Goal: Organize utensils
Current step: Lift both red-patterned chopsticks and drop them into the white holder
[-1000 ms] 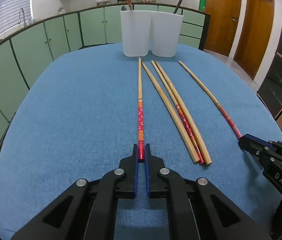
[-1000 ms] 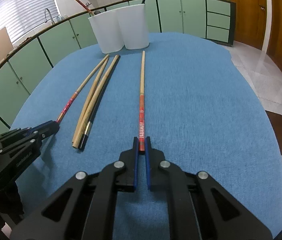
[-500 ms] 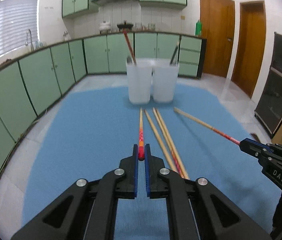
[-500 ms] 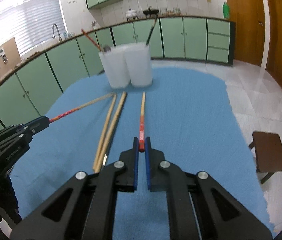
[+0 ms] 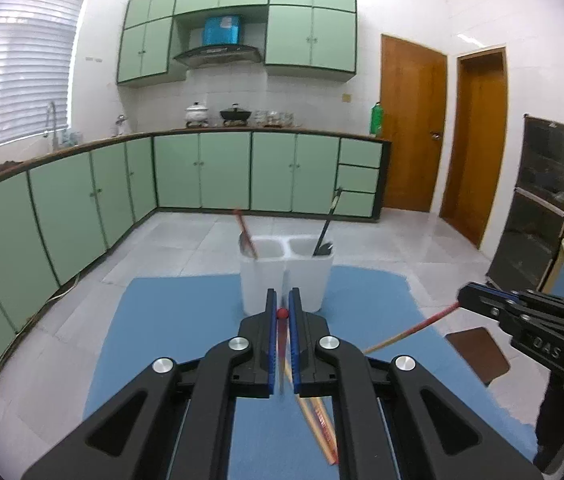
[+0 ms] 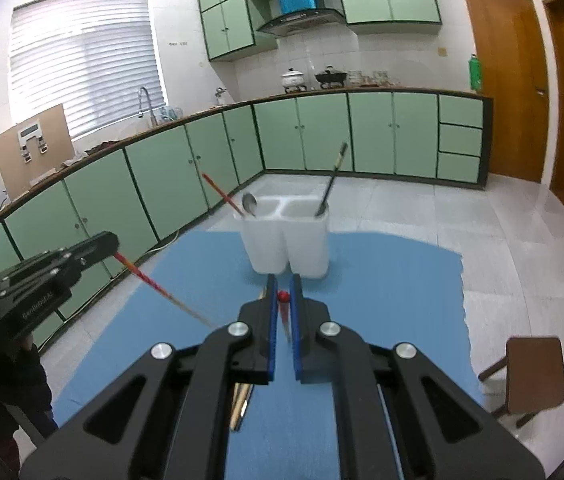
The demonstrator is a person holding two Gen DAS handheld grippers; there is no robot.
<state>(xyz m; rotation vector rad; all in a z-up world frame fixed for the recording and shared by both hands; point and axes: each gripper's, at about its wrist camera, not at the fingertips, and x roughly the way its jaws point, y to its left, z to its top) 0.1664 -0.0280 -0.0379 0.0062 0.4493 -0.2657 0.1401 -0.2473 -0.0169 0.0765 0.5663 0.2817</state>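
Left wrist view: both tongs, left (image 5: 282, 314) and right (image 5: 466, 295), have lifted red-tipped chopsticks (image 5: 282, 313) clear of the blue bench (image 5: 169, 320). Each stays clamped narrow on one stick, the white holder (image 5: 286, 278) just ahead; three chopsticks (image 5: 320, 426) remain behind.

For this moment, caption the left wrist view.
Left gripper lifts a red-ended chopstick toward the white holder; right gripper lifts another.

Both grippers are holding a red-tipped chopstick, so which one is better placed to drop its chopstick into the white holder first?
Roughly even, slight edge to the right. The right gripper sits nearer the white holder, and its chopstick hangs tip-down. The left gripper holds its chopstick likewise but looks a bit farther back.
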